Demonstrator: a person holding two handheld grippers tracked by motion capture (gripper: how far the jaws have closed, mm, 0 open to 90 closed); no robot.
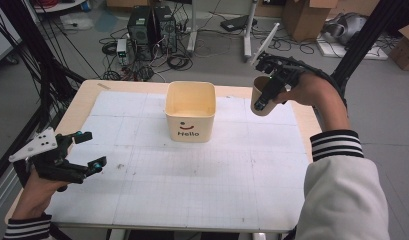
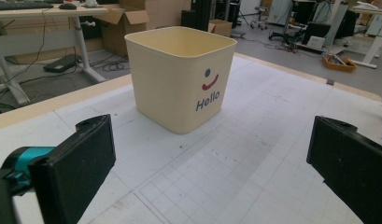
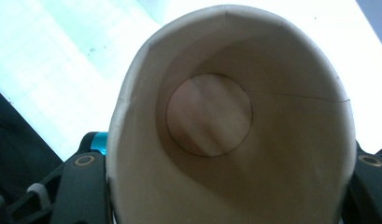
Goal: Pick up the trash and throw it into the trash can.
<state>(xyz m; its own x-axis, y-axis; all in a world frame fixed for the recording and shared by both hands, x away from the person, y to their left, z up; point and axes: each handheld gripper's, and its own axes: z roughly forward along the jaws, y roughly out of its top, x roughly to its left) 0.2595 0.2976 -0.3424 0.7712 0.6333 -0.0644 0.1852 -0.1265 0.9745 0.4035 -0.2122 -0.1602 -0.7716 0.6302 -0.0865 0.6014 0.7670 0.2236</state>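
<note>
A cream square tub (image 1: 190,111) (image 2: 181,74) printed with a smile and "Hello" stands upright at the back middle of the white gridded mat (image 1: 182,175). To its right, above the table's far right part, my right gripper (image 1: 261,99) is shut on a tan paper cup (image 1: 260,92). The cup (image 3: 226,121) is squeezed oval between the jaws, and I look into its empty inside. My left gripper (image 1: 90,149) (image 2: 207,172) hovers low at the table's left edge, open, jaws wide apart with nothing between them, facing the tub.
The wooden table edge (image 1: 82,100) frames the mat. Beyond the table lie computer towers (image 1: 151,27), tangled cables and cardboard boxes (image 1: 304,17) on the floor. A black frame post (image 1: 359,45) rises at the right.
</note>
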